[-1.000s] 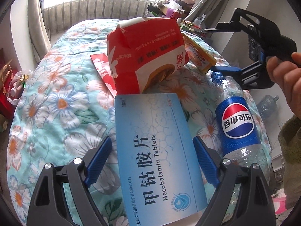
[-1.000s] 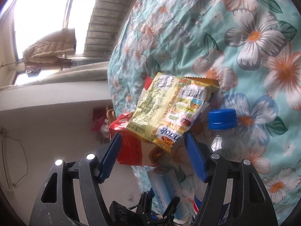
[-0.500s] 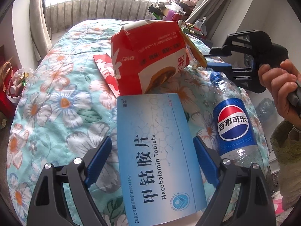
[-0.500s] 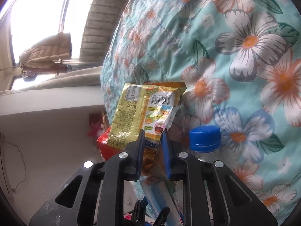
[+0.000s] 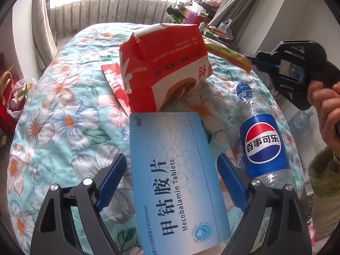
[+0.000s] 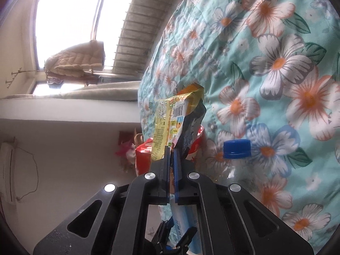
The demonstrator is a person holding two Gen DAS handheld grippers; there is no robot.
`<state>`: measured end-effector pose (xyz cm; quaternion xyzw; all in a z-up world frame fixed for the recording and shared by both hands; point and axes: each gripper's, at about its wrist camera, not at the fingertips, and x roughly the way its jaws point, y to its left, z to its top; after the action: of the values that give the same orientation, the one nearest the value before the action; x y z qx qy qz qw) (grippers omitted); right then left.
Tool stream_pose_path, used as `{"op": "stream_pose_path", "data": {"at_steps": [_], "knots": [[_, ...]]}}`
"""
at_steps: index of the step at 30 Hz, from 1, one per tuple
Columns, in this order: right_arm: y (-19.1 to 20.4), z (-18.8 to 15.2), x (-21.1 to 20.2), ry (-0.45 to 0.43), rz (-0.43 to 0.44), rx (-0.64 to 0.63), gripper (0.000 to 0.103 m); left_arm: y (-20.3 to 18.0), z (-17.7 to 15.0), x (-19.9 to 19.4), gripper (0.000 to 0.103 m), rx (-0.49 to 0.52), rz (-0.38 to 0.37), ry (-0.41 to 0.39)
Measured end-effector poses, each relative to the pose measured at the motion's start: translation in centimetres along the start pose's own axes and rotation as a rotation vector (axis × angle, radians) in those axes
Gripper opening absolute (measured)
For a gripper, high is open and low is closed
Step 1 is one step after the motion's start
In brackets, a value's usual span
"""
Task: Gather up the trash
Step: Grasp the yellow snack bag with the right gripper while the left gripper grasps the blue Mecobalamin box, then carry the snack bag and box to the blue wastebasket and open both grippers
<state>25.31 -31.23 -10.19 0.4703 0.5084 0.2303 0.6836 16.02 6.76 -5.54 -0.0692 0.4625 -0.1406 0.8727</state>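
Between the wide-open left gripper [image 5: 171,173], a blue Mecobalamin tablet box [image 5: 176,176] lies ungripped on the floral quilt [image 5: 63,114], awaiting pickup, while beyond it the right gripper [image 6: 171,148], just closed, pinches a yellow snack wrapper [image 6: 170,125] clear for collection.

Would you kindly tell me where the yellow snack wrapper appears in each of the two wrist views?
Left wrist view: the yellow snack wrapper sits upper right, behind the red carton, pinched by the right claw.
Right wrist view: centre, rising from the shut claw.
Shared landmark: the Pepsi bottle, whose blue cap lies just right of the wrapper in the right wrist view.
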Motion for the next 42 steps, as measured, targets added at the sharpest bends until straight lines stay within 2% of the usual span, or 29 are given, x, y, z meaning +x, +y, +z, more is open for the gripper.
{"op": "stream_pose_path", "data": {"at_steps": [6, 9, 11, 17, 28, 34, 42], "knots": [[0.2, -1.6, -2.3, -0.032, 0.033, -0.045, 0.0, 0.3, 0.2, 0.3, 0.084, -0.022, 0.0, 0.01], [0.2, -2.3, -3.3, -0.045, 0.047, -0.071, 0.0, 0.7, 0.4, 0.3, 0.08, -0.046, -0.014, 0.009], [-0.1, -2.7, -3.7, -0.046, 0.063, -0.07, 0.0, 1.0, 0.5, 0.2, 0.076, -0.065, -0.032, 0.009], [-1.5, -3.4, -5.5, -0.059, 0.111, -0.049, 0.0, 1.3, 0.5, -0.6, 0.075, -0.087, -0.038, -0.012], [-2.6, -5.8, -8.0, -0.077, 0.195, -0.055, 0.0, 1.2, 0.9, -6.1, 0.074, -0.088, -0.041, -0.116], [-1.9, -6.8, -9.7, -0.105, 0.241, -0.085, 0.0, -0.3, 1.8, -9.5, 0.074, -0.041, -0.065, -0.194], [-2.3, -8.0, -13.6, -0.19, 0.307, -0.099, 0.0, -4.0, 4.5, -13.5, 0.074, 0.056, -0.123, -0.291]]}}
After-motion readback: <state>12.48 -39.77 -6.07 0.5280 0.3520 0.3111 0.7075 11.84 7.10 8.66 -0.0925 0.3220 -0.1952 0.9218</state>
